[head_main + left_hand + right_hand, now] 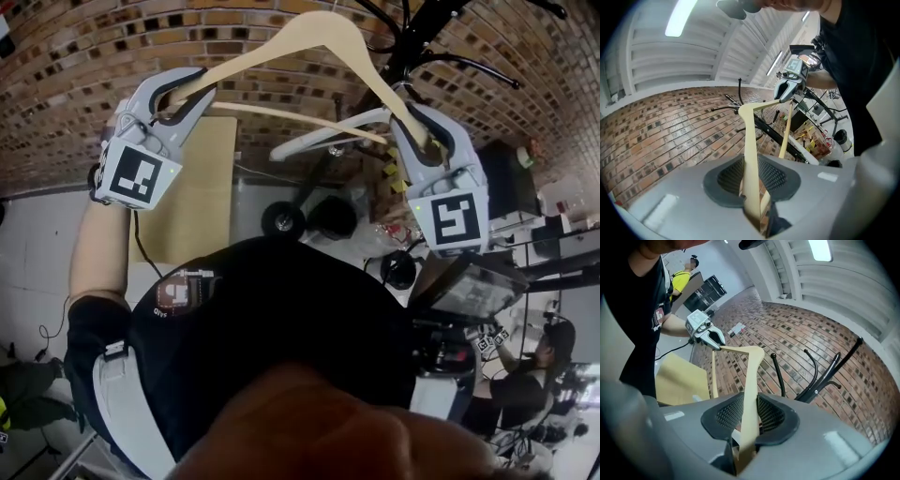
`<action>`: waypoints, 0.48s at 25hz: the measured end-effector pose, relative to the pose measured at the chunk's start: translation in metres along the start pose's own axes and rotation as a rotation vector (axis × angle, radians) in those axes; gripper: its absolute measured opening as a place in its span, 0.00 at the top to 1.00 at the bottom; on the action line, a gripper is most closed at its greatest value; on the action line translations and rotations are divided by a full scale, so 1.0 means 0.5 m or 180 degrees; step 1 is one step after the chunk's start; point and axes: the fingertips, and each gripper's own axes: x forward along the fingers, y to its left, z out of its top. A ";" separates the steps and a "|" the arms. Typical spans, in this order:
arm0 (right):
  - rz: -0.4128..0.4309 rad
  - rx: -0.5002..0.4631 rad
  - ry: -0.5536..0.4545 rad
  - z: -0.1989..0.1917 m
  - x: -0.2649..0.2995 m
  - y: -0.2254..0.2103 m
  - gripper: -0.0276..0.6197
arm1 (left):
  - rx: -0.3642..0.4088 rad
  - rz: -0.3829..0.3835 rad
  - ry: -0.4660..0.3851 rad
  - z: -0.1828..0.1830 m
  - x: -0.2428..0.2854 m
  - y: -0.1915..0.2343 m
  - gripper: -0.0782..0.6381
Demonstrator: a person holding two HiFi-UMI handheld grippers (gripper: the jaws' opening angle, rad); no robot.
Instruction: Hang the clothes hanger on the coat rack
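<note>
Person's black shirt [281,328] fills the near field; both arms are raised beyond it.

- Hanger [309,33]: wooden, held in the air, apex pointing away from the person. One shoulder end is in each gripper. It touches no surface.
- Left gripper [183,94]: fingers clenched on the hanger's left end.
- Right gripper [422,136]: fingers clenched on the right end.
- Coat rack [412,37]: black, with curved arms, just beyond the hanger's right shoulder. Nothing hangs on it yet.

Step, as I judge it: carrying the hanger to the rack. Next, the hook must be lined up with a rack arm and lowered over it before either grip is let go. The hook itself is hard to make out.

Room: brick wall [94,56], pale floor [37,234], tan tabletop [197,187] below left, ribbed white ceiling with strip lights.
</note>
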 end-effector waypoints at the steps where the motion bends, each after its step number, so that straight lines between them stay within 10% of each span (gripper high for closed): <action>1: -0.0010 -0.0002 0.0028 0.003 0.006 0.004 0.80 | -0.0043 -0.0020 -0.0006 -0.010 0.000 0.001 0.77; 12: -0.0233 0.0149 0.0308 -0.028 0.035 0.014 0.79 | -0.0030 -0.0315 -0.0208 -0.065 0.073 -0.001 0.77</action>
